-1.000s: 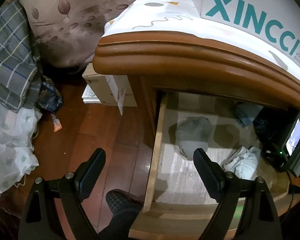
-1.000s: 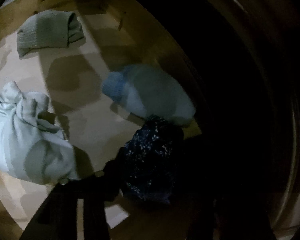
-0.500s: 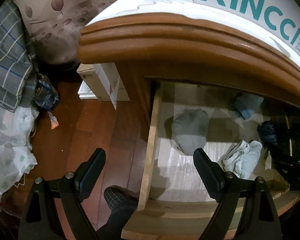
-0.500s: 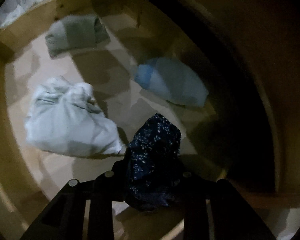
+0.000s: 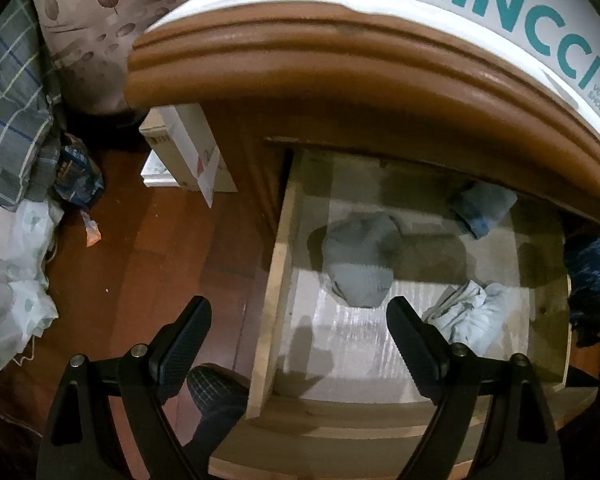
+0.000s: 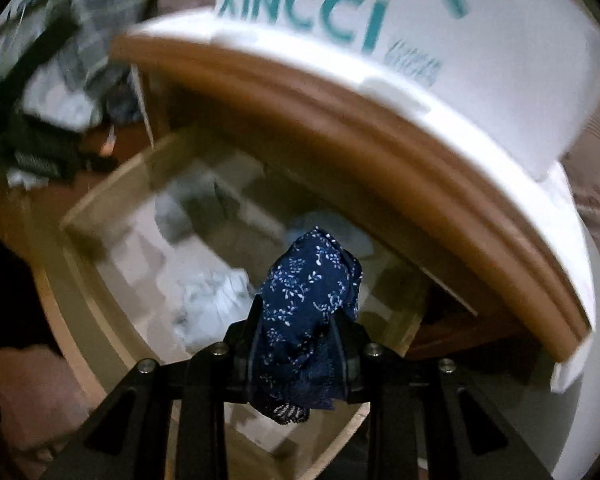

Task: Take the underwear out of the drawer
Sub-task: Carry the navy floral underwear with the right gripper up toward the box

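Looking down, you see a white box (image 5: 500, 20) lettered "XINCCI" on the cabinet top, overhanging the open drawer (image 5: 276, 280). Your left gripper (image 5: 300, 332) hangs spread and empty above its left edge. Your right gripper (image 6: 298, 332) pinches navy floral underwear (image 6: 312, 300) above the drawer.

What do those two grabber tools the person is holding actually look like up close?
Both are black. The left gripper has two long jaws with finely textured, dark pads at the tips, carried on angled black struts joined by small silver bolts. The right gripper shows the same black struts and silver bolts. No cables or markings show on either.
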`<state>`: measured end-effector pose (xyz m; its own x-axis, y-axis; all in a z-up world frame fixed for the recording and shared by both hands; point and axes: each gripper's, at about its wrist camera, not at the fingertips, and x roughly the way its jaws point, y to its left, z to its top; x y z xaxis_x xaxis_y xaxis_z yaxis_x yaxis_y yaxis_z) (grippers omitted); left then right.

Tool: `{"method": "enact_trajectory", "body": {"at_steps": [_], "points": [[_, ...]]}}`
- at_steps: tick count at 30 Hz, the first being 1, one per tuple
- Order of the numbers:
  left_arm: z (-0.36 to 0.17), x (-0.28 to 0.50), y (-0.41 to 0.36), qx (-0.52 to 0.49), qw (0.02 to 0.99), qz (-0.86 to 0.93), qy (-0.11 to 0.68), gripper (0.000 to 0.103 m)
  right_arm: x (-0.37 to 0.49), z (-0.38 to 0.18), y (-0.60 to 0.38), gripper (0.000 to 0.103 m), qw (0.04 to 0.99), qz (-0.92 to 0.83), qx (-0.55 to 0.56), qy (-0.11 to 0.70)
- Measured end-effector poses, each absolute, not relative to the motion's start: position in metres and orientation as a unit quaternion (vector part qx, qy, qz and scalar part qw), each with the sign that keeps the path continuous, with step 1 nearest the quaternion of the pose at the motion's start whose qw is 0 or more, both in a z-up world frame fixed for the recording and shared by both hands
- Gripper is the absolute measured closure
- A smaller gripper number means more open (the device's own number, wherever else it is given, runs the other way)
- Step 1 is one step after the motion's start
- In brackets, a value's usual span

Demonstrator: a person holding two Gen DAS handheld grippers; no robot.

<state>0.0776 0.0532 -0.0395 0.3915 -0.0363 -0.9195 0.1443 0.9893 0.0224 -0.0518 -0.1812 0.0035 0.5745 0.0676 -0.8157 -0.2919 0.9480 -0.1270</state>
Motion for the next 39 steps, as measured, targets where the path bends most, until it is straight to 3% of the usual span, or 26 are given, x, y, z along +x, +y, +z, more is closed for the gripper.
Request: {"method": "enact_trajectory", "body": {"at_steps": [8, 39], "points": [[-0.041, 0.068, 0.031, 0.077, 0.837, -0.077, 0.535, 0.016, -0.077, 0.038, -0.194, 0.074, 0.929, 0.057, -0.074, 0.359], [-0.054, 0.047, -0.051, 0.202, 0.809, -0.181, 0.522, 0.016, -0.095, 0.076, -0.299, 0.074, 0.954, -0.105, 0.047, 0.277]]}}
